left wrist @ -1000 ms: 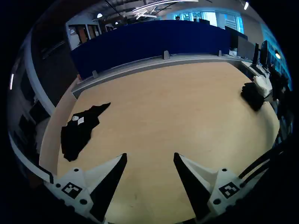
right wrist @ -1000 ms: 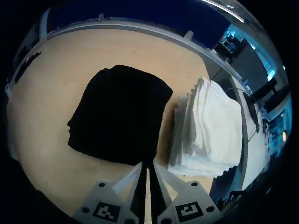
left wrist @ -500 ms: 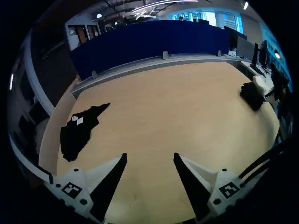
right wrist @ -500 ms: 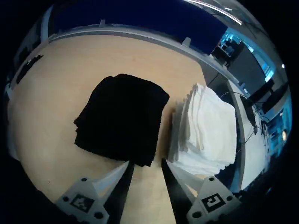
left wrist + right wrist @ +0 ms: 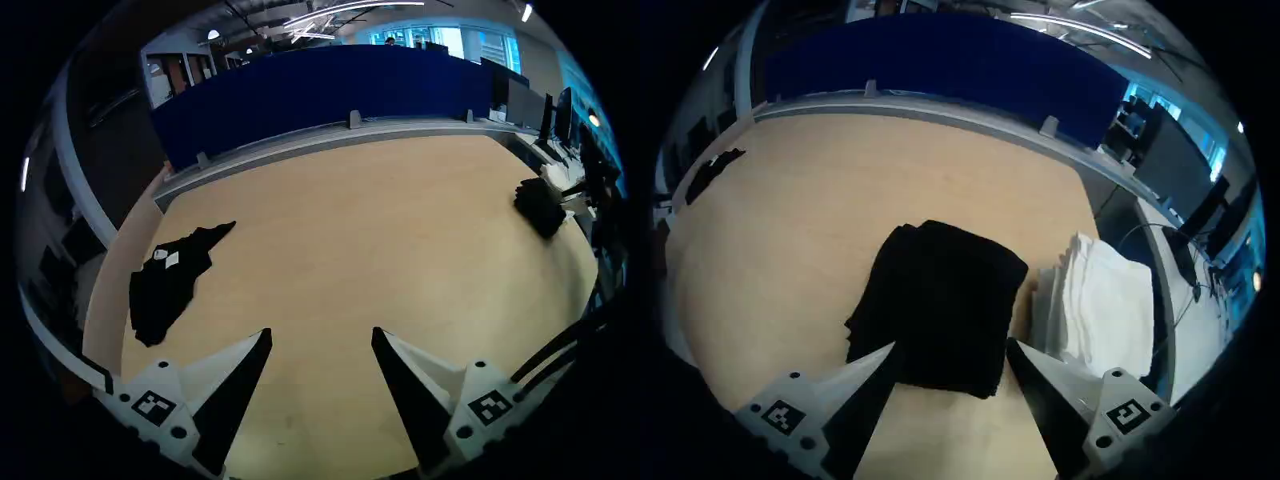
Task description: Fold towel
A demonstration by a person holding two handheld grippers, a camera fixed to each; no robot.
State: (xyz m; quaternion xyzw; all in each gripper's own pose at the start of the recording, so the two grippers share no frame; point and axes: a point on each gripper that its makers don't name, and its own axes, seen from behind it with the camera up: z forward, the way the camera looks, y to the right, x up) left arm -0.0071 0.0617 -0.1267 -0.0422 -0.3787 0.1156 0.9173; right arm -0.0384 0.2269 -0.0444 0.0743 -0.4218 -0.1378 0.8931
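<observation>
A crumpled black towel point(image 5: 170, 280) lies near the table's left edge in the left gripper view, and shows far off as a dark scrap point(image 5: 712, 172) in the right gripper view. My left gripper point(image 5: 320, 352) hangs open above bare tabletop, well right of that towel. A stack of folded black towels point(image 5: 940, 320) sits just beyond my right gripper point(image 5: 952, 372), which is open with nothing between its fingers. The same black stack point(image 5: 540, 206) appears small at the far right of the left gripper view.
A pile of folded white towels point(image 5: 1104, 316) lies against the black stack's right side, by the table's edge. A blue partition point(image 5: 320, 88) runs along the far side of the wooden table point(image 5: 360, 224). Monitors and cables stand past the right edge.
My right gripper went from shut to open and drew back and up from the folded black stack, which now looks smaller. The left gripper has stayed still.
</observation>
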